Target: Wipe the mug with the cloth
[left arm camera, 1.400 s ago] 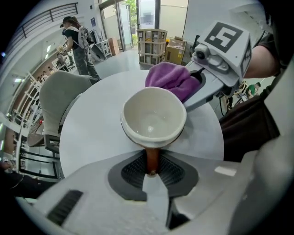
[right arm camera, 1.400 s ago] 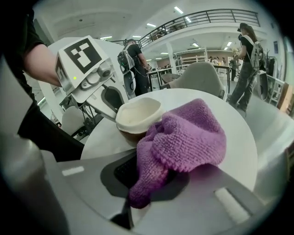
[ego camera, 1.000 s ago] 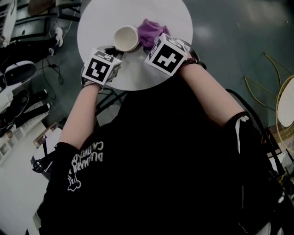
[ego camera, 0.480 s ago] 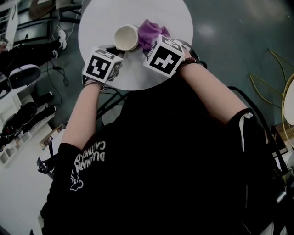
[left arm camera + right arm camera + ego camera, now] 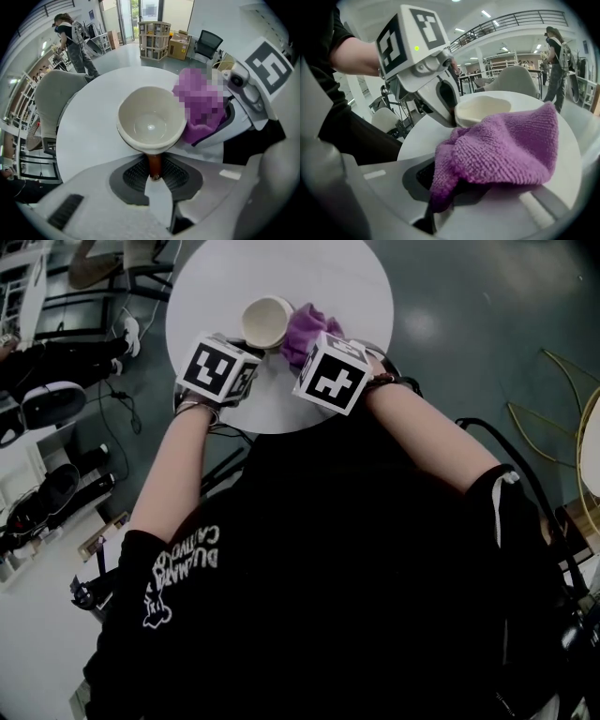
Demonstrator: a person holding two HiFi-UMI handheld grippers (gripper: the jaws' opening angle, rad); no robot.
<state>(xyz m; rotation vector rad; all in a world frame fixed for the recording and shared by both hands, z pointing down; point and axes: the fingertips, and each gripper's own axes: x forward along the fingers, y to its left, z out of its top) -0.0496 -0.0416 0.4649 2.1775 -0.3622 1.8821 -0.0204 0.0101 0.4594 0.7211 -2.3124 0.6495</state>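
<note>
A round white table stands in a big bright room, and the mug sits on it. The left gripper points straight down at the mug's brown handle. Its jaws are narrow and pinch the handle, though they have just opened a tiny bit. The right gripper has its jaws closed on a purple cloth. The cloth bunches up right beside the mug and seems to touch its outside. So both things are held and close together. The wiping looks like it is only starting, and the inside of the mug is not being wiped yet.
</note>
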